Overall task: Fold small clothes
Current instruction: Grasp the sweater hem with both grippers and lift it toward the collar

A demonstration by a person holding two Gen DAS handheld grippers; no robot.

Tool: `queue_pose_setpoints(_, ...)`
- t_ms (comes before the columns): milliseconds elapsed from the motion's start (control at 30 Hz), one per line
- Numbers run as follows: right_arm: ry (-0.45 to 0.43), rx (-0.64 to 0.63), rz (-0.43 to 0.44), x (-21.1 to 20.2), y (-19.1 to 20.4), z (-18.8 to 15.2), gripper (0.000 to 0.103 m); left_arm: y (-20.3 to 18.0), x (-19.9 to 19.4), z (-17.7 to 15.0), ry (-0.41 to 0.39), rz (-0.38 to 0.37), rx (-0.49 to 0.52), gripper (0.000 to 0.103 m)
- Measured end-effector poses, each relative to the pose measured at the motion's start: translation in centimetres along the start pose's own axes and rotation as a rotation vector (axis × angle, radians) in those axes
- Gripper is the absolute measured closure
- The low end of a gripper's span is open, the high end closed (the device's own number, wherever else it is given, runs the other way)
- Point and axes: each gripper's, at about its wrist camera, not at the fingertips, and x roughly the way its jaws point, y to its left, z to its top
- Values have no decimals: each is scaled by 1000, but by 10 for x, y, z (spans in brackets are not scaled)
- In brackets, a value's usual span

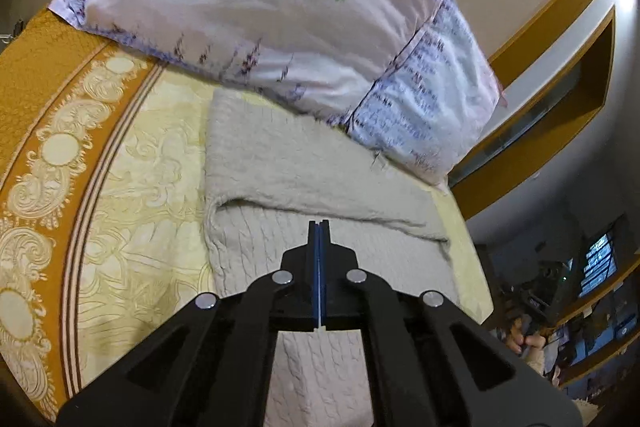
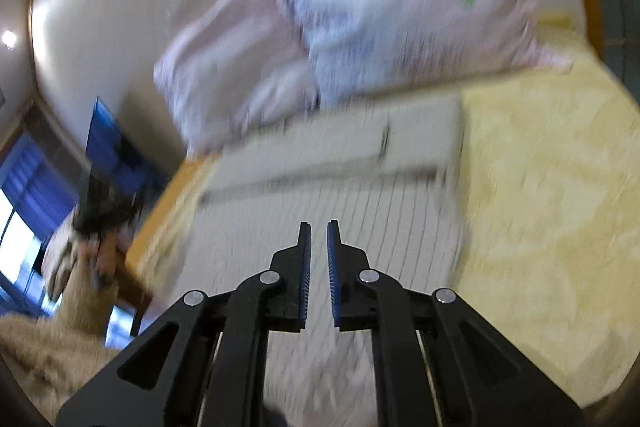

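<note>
The cream cable-knit sweater (image 1: 320,187) lies on the yellow patterned bedspread (image 1: 140,167); soft, thick, floppy. Your left gripper (image 1: 319,227) is clenched empty, right gripper (image 2: 319,227) slightly parted. Pinch the folded edge.

both wrist views face sweater (image 1: 320,187) and pillow (image 1: 260,7).

Left wrist view: fairly sharp, soft indoor light, slight blur on pillow (image 1: 280,11) beyond the claw. Right wrist view: heavy motion blur throughout, bright window (image 2: 16,239) glare left of claw. Both w/ fisheye bending, dark corners.
</note>
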Motion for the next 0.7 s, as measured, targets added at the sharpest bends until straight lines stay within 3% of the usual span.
queue_pose_setpoints(33, 38, 30, 9, -4, -4, -7, 78, 0, 4, -3, 20, -15, -1, 103)
queue_pose_setpoints(67, 70, 63, 11, -11, -9, -17, 54, 1, 6, -8, 44, -31, 9, 103)
queue_pose_setpoints(100, 92, 73, 10, -18, -11, -27, 42, -1, 7, -13, 68, -33, 30, 102)
queue_pose_setpoints(133, 111, 73, 4, -25, -13, -37, 28, -3, 5, -21, 83, -38, 56, 95)
queue_pose_setpoints(167, 145, 83, 1, -32, -17, -51, 25, -6, 1, -28, 93, -52, 83, 86)
queue_pose_setpoints(233, 185, 134, 4, -37, -27, -70, 25, -13, -12, -46, 96, -86, 121, 52)
queue_pose_setpoints(300, 219, 220, 43, -35, -43, -92, 25, -18, -29, -66, 94, -120, 147, 44)
queue_pose_setpoints(400, 261, 331, 90, -12, -67, -116, 25, -16, -48, -93, 122, -153, 154, 40)
queue_pose_setpoints(533, 272, 362, 201, 14, -75, -125, 32, -7, -62, -125, 173, -142, 161, 33)
queue_pose_setpoints(633, 268, 368, 272, 27, -78, -128, 58, 6, -67, -149, 207, -110, 152, 30)
queue_pose_setpoints(700, 266, 367, 317, 34, -78, -130, 91, 16, -64, -162, 227, -97, 131, 29)
